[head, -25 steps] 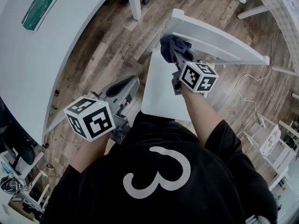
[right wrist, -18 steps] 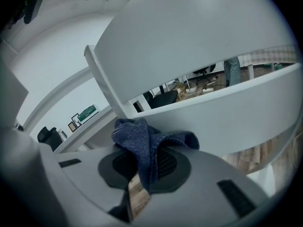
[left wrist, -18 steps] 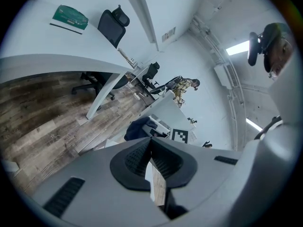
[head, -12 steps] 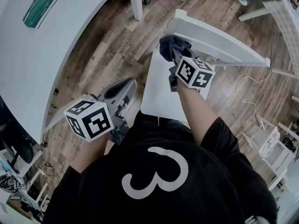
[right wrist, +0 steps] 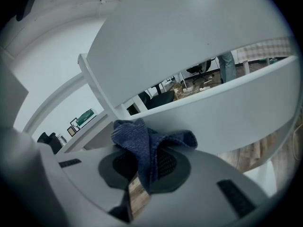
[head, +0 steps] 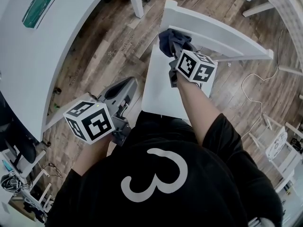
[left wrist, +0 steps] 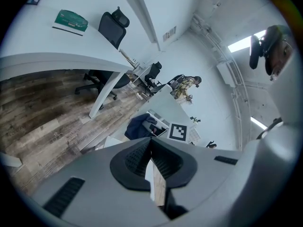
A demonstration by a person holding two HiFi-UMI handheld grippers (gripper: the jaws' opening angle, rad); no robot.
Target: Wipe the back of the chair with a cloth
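A white wooden chair stands in front of me, its back rail [head: 222, 32] running across the top of the head view and its seat [head: 158, 91] below. My right gripper [head: 175, 50] is shut on a dark blue cloth [head: 169, 40], pressed at the left end of the back rail. In the right gripper view the cloth [right wrist: 147, 143] bunches out between the jaws, close to the white slats [right wrist: 222, 112]. My left gripper [head: 129, 85] hangs to the left of the seat, shut with nothing in it, its pads [left wrist: 142, 155] together.
A large white table [head: 52, 56] with a green book [head: 38, 9] fills the left side, with one leg [head: 135, 1] near the chair. A white cable [head: 258, 86] lies on the wood floor at right, beside other white furniture [head: 279, 145].
My right gripper with the cloth has shifted slightly up and left along the chair back. The left gripper has stayed where it was.
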